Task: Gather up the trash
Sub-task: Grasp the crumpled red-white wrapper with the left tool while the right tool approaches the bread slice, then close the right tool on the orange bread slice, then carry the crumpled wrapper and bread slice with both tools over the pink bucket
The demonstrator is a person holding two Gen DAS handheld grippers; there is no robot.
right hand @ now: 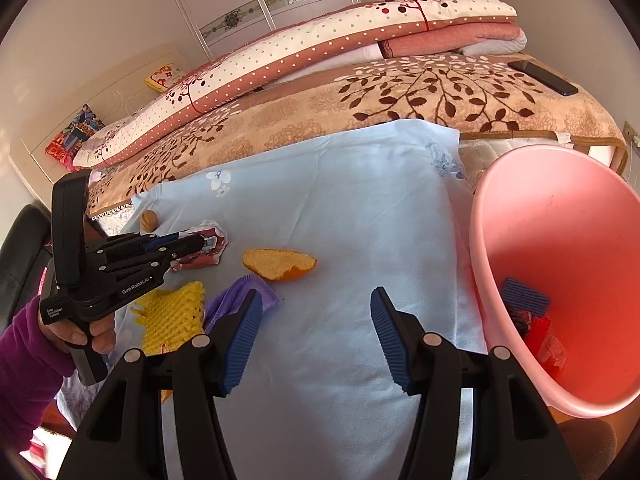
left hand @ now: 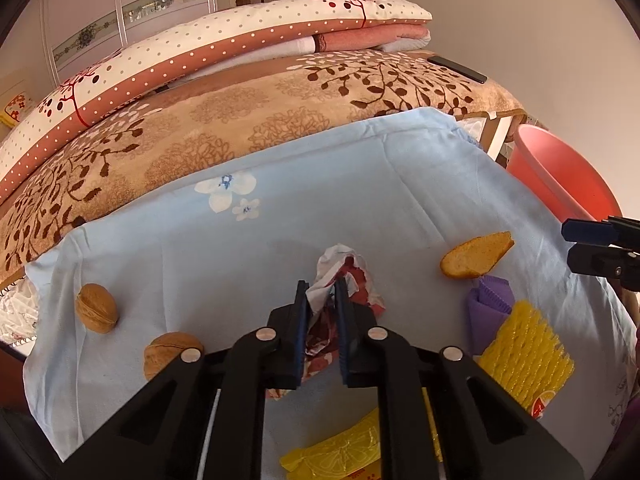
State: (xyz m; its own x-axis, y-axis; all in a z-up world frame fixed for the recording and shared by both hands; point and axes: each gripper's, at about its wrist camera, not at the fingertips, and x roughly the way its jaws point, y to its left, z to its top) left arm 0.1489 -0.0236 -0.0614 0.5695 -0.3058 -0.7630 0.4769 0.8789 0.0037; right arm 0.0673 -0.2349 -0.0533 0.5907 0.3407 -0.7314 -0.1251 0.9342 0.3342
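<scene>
Crumpled red-and-white wrapper (left hand: 348, 280) sits mid-sheet on the pale blue floral sheet (left hand: 360, 184), and my left gripper (left hand: 322, 292) has its jaws pinched in on it; from the right wrist view the left gripper (right hand: 206, 243) tip is buried in the same wad (right hand: 208, 240). Looks clenched on the paper, though the wrapper is not visibly off the sheet yet. My right gripper (right hand: 316, 312) is spread wide, holding nothing, hovering over bare sheet near the pink bin (right hand: 500, 184).

How I'd do this step well:
- Squeeze firm before lifting. Crumpled paper is springy and light, so a loose pinch will probably let it slide out.
- Only the upper folds seem to be between the pads; I'd check the tail under the fingers comes along, not tearing or trailing.
- Lift straight up first, so the blue sheet doesn't get dragged with it.
- Carry right, across to the bin, which stands off the sheet's right edge. It already has a blue pad and red scraps inside.
- Path passes over the bread piece (right hand: 280, 265) and the purple cloth (right hand: 240, 296); stay high enough not to knock them.
- Keep the right gripper out of the lane, it sits between wrapper and bin.
- Release only when well past the rim, since light paper may drift.

Left over after this, by my read: yellow foam net (left hand: 528, 344), yellow packet (left hand: 340, 452), two walnuts (left hand: 97, 308) (left hand: 170, 354), bread, purple cloth.
</scene>
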